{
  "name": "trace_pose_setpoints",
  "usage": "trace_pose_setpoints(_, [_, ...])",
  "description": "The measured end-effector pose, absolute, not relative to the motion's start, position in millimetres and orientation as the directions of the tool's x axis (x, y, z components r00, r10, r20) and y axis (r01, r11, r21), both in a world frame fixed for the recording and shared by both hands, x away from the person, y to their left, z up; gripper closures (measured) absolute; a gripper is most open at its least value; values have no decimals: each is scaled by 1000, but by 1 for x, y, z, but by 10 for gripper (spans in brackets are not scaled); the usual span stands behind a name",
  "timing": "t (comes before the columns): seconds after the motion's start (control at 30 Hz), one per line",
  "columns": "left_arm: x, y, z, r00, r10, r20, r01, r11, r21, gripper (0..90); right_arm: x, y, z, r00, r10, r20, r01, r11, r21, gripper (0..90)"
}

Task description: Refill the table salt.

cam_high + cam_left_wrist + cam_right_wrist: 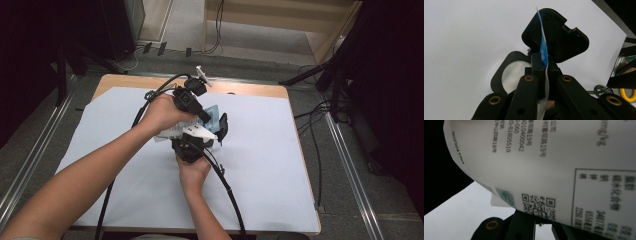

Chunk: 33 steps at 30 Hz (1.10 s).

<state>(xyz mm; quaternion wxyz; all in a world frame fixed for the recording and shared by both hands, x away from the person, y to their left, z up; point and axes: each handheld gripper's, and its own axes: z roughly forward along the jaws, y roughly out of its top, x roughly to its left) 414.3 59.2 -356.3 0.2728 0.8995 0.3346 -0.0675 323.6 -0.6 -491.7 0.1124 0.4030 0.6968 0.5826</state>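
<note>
White packet pinched between two tools over the surface.
Left tool (543,75) is clamped on the packet (543,50) edge; right tool (539,225) also grips the packet (564,165), held above the white sheet (260,150) mid-surface.

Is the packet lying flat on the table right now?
No, the packet is held up off the white table cover, pinched between the left gripper and right gripper.
</note>
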Motion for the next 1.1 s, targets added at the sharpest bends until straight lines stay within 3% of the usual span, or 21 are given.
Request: trace_pose_setpoints(1.1, [411, 64, -348, 764, 556, -326, 642, -612, 461, 900, 326, 6, -499, -665, 703, 251, 408, 61, 911, 900])
